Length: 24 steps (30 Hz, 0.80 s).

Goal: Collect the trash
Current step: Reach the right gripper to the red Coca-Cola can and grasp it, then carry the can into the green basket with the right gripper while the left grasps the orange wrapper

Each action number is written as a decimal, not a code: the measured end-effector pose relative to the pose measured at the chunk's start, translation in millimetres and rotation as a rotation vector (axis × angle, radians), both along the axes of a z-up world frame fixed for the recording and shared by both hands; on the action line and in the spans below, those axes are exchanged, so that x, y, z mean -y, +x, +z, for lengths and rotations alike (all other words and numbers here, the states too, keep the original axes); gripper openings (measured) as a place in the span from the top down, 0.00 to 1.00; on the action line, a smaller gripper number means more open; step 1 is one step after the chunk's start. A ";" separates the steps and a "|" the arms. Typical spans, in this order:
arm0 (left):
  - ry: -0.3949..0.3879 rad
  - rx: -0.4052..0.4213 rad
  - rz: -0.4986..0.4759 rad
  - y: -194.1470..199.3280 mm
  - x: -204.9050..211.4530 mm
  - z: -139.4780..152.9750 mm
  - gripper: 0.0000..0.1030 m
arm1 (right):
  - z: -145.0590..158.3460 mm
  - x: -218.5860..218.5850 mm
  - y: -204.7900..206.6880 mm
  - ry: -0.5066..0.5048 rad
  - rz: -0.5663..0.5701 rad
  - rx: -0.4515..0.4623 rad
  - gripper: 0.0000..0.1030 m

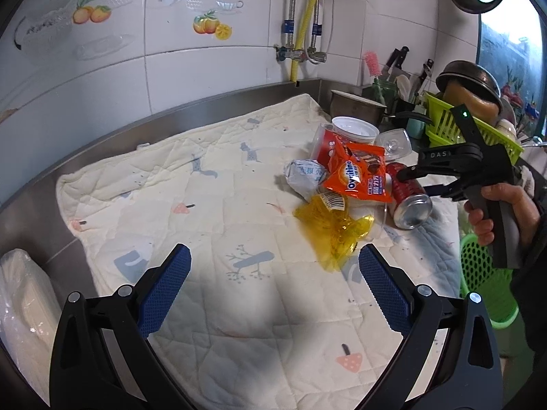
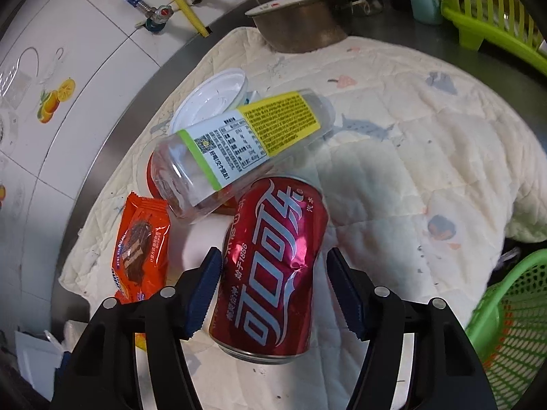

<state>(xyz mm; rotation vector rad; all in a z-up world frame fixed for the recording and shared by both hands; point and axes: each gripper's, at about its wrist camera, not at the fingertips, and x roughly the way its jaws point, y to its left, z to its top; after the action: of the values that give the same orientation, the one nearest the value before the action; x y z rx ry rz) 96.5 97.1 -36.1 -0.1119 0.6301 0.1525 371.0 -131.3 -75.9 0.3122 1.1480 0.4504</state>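
A dented red cola can (image 2: 270,290) lies on the quilted cloth (image 2: 427,136), and my right gripper (image 2: 273,254) is shut on its sides. The left wrist view shows that gripper (image 1: 418,182) straddling the can (image 1: 410,205), held by a person's hand (image 1: 492,205). Against the can lean a clear plastic jar (image 2: 239,143) and an orange snack wrapper (image 2: 142,249). The pile also holds a yellow cellophane scrap (image 1: 331,229), a crumpled white wrapper (image 1: 304,177) and a white-lidded tub (image 1: 342,133). My left gripper (image 1: 273,263) hangs open over bare cloth.
A green mesh basket (image 2: 512,324) stands at the cloth's right edge. Behind the pile are a metal pot (image 2: 301,24), a green dish rack (image 1: 454,123) and knives. A plastic-wrapped white bundle (image 1: 20,300) lies at the left on the steel counter (image 1: 41,184).
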 end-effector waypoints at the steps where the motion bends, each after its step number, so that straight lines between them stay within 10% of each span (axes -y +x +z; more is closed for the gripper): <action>1: 0.000 0.000 -0.002 2.2 0.4 0.1 0.06 | -1.9 -0.8 1.2 0.006 0.003 -0.006 0.40; 24: -0.046 -0.046 -0.234 118.2 52.7 4.2 0.05 | 19.2 44.0 -42.1 0.106 0.028 0.049 0.44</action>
<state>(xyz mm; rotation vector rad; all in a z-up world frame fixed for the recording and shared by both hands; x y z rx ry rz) 214.7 44.4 -31.9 -0.0786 0.6878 -0.0853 328.9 -175.3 -56.6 0.3753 1.0838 0.5418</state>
